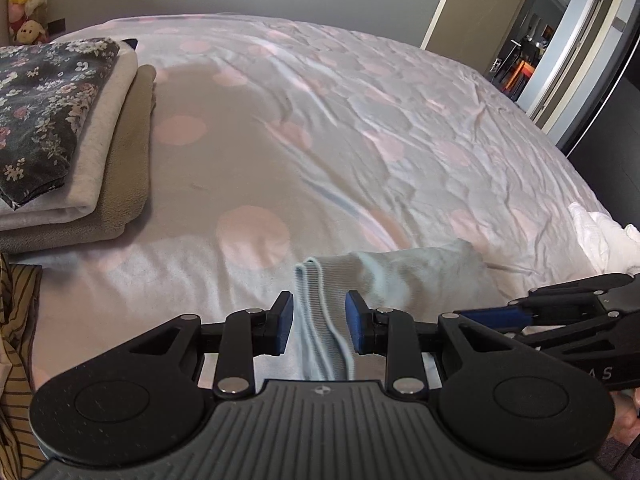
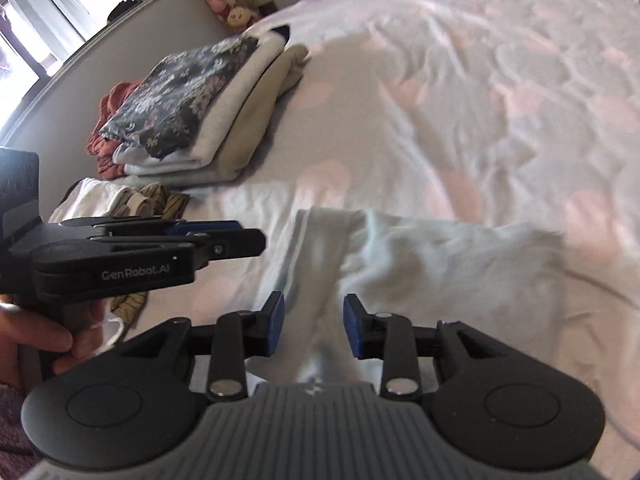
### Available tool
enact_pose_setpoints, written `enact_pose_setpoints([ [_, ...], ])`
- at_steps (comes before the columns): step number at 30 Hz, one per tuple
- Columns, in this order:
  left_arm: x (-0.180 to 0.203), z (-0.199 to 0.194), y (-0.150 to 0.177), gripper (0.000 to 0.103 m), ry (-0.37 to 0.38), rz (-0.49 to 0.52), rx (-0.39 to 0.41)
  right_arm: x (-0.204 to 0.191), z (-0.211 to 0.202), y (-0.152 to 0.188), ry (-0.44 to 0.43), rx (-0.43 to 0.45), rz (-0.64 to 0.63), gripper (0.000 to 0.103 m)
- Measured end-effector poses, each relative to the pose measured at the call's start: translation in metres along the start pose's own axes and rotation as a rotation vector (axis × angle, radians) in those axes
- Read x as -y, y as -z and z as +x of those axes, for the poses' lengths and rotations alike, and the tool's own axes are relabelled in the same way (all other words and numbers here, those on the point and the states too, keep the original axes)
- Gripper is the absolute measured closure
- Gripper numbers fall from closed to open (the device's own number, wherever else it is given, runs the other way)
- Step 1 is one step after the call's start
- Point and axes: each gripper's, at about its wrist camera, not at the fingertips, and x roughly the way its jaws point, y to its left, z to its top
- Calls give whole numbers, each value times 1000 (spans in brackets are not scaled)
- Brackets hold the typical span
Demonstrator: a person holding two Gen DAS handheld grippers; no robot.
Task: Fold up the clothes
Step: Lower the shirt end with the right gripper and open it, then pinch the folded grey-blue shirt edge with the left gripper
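Note:
A pale blue garment (image 1: 400,276) lies flat on the bed near its front edge, with a ribbed hem at its left end. My left gripper (image 1: 320,324) stands open over that hem; the ribbed band lies between the blue pads and neither pad squeezes it. My right gripper (image 2: 314,326) is open too, above the same pale blue garment (image 2: 440,264), with cloth lying under the gap. In the left wrist view the right gripper (image 1: 480,316) reaches in from the right. In the right wrist view the left gripper (image 2: 248,236) comes in from the left, held by a hand (image 2: 32,340).
A stack of folded clothes (image 1: 60,120) topped by dark floral fabric sits at the bed's left side. The bed sheet (image 1: 360,120) is pale with pink dots. A striped garment (image 1: 16,320) and a rust cloth (image 2: 108,136) lie at the left, white cloth (image 1: 600,232) at the right edge.

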Motion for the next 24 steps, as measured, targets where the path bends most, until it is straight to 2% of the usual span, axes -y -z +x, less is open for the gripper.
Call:
enact_pose_setpoints([
  [2, 10, 0, 3, 77, 24, 19, 2, 4, -11, 10, 52, 47, -8, 68],
  [4, 22, 5, 7, 77, 30, 54, -6, 8, -13, 19, 112, 82, -28, 73],
  [5, 26, 10, 9, 77, 8, 74, -20, 11, -13, 22, 144, 95, -38, 80],
  [7, 35, 20, 13, 77, -36, 114, -48, 17, -12, 29, 204, 121, -55, 81],
  [11, 37, 39, 19, 77, -90, 138, -85, 40, -3, 21, 190, 142, 0, 82],
  [16, 25, 55, 22, 81, -153, 106, -142, 65, 17, 11, 286, 160, 8, 85],
  [20, 20, 63, 23, 81, -171, 94, -175, 93, 31, 11, 262, 154, 75, 103],
  [24, 20, 64, 23, 80, -167, 93, -184, 102, 38, 12, 245, 154, 94, 103],
])
